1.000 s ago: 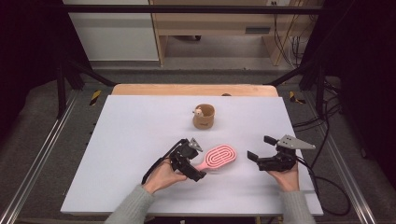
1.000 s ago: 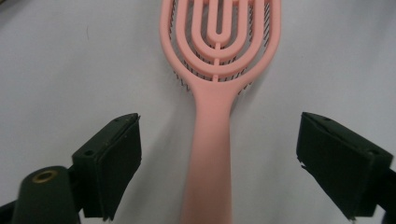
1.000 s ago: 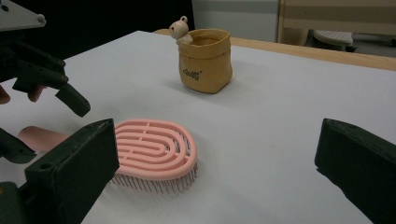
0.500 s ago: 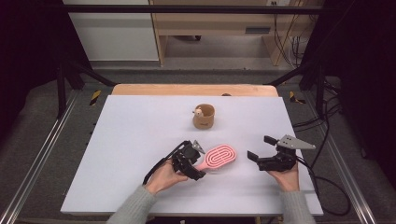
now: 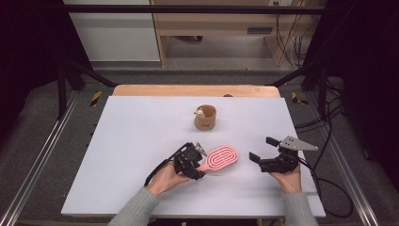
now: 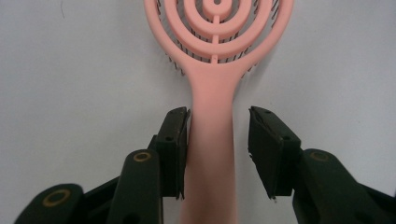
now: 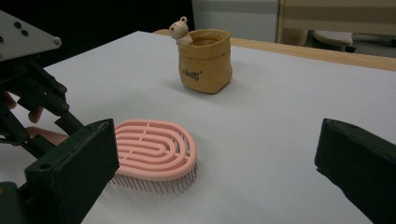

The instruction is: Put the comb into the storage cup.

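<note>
- High view: one pink hairbrush [image 5: 220, 159] lies bristles down on the white table [image 5: 141, 136], just in front of the person, with its handle running into the left gripper [image 5: 194, 165]; the grasp looks to be under way, and by my reading the lift and whatever placing follows are all left to do
- High view: one tan fabric pot [image 5: 205, 117] with a small bear figure on its rim stands farther back, well apart from the brush and untouched; the right gripper [image 5: 261, 151] hangs beside the brush head with its jaws spread and nothing in them
- Left gripper view: the brush handle [image 6: 211, 140] lies between the two black jaws, which have just been closing on it; the left-hand pad [image 6: 173, 151] appears to touch the handle, while a strip of table shows between the handle and the other pad, so I judge the clamp not yet made and the brush resting on the table
- Right gripper view: its own jaws stand wide at both lower corners, empty; between them I count one brush head, bristles on the table, and one pot [image 7: 204, 60] behind it, with the other gripper [image 7: 35, 100] at the left edge
- Count overall: one brush, one pot, two grippers, two hands
</note>
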`<state>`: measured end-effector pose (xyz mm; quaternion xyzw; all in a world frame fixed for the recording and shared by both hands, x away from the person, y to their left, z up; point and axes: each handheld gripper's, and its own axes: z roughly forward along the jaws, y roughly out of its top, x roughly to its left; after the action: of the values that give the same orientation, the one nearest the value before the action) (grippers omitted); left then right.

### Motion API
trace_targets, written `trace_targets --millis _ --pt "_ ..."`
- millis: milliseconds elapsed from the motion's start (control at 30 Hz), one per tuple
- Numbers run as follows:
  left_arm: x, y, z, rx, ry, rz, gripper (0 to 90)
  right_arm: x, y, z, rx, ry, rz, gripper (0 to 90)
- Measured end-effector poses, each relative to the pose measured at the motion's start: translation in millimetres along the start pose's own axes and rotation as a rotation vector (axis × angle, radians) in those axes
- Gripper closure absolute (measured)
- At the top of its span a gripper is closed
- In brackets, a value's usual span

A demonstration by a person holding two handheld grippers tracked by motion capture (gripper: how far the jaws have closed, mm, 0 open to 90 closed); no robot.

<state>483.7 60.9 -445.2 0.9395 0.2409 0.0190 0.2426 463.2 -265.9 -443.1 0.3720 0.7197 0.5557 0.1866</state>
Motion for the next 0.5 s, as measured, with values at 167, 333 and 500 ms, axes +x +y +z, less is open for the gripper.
trace_targets --millis 167,333,500 --pt "-0.2 0.4 1.2 0.006 0.003 0.007 62.5 0.0 0.0 0.0 0.001 0.001 0.001 0.1" --pt "-1.0 0.6 3.8 0.018 0.013 0.021 65.4 0.0 0.1 -0.1 -0.001 0.001 0.002 0.1" --pt "-2.7 2.2 7.0 0.018 0.033 0.029 66.8 0.0 0.1 0.0 -0.002 0.001 0.002 0.2"
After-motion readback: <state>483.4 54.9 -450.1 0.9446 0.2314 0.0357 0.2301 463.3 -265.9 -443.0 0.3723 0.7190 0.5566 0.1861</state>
